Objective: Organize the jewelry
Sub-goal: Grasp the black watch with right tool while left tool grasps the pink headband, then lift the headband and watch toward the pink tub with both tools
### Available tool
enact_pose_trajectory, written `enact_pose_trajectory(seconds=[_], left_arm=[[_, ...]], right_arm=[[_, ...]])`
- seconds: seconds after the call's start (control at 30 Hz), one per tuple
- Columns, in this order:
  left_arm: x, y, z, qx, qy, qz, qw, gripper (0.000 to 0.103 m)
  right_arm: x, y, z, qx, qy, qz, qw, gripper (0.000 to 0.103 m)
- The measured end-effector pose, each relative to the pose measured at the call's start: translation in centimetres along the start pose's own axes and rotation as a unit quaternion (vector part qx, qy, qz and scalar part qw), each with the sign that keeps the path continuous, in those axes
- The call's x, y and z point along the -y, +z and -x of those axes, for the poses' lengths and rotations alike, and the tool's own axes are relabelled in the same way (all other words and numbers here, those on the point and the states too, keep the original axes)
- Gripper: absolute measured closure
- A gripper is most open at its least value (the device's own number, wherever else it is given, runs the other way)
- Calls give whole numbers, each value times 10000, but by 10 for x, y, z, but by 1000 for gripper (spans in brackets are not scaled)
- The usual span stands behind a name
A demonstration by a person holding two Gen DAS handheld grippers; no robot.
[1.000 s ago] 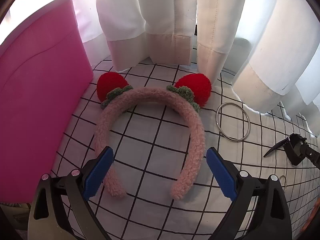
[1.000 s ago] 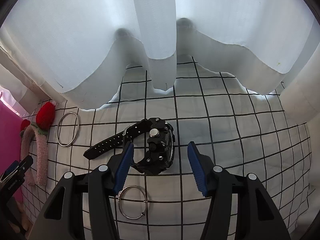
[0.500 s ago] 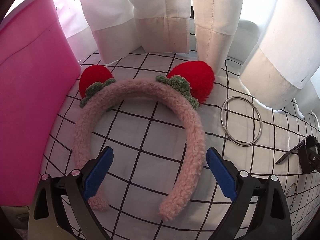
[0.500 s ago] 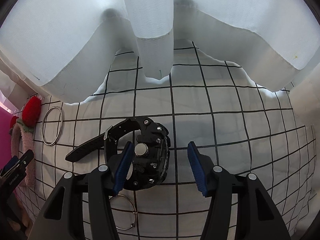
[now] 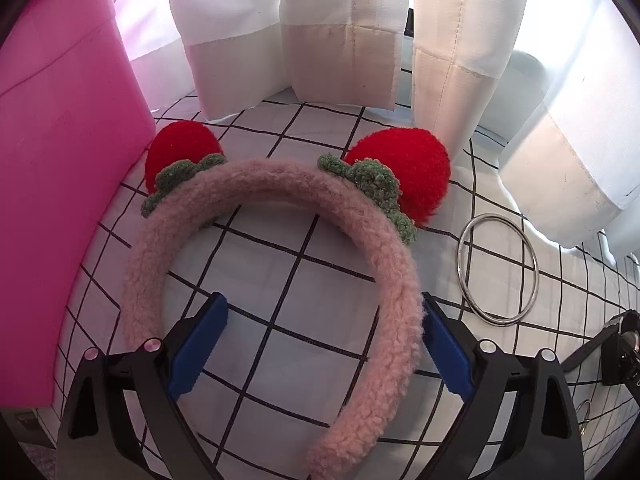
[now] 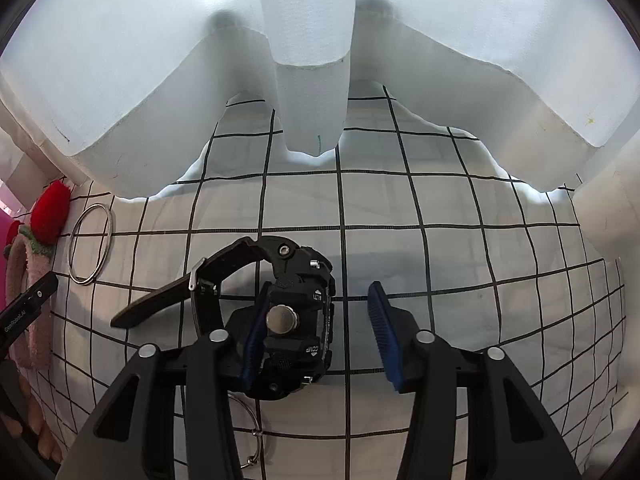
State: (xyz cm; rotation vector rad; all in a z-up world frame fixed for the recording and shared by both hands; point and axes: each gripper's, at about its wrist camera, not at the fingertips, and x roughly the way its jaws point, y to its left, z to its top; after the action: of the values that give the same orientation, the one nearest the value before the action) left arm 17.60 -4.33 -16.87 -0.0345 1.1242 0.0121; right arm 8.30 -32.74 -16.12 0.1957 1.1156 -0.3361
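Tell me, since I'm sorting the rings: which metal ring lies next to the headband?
The big plain bangle, beside the headband and its red pompom. The smaller clasp ring lies under the watch.

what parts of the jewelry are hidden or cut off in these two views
- Small silver ring with a clasp, right wrist view: mostly hidden behind the gripper's frame.
- Black digital wristwatch, left wrist view: cut off by the right edge.
- Fluffy pink headband with red pom-poms, left wrist view: its left end is hidden behind the gripper frame.
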Motion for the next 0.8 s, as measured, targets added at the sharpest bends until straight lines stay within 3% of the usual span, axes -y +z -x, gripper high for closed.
enact_pose_trajectory(seconds=[0.1, 0.27, 0.53, 0.8], left_arm=[[2, -2, 3, 75, -77, -158, 9998, 33], [16, -3, 11, 46, -260, -496, 9984, 93], [10, -17, 44, 376, -422, -606, 9966, 95], [3, -18, 98, 796, -900, -483, 9916, 95]], right_arm=[[-2, -4, 1, 9, -23, 52, 10000, 81], [1, -9, 3, 56, 70, -25, 10000, 82], [11, -22, 15, 159, 183, -96, 9997, 82], [13, -40, 53, 431, 338, -96, 9985, 82]])
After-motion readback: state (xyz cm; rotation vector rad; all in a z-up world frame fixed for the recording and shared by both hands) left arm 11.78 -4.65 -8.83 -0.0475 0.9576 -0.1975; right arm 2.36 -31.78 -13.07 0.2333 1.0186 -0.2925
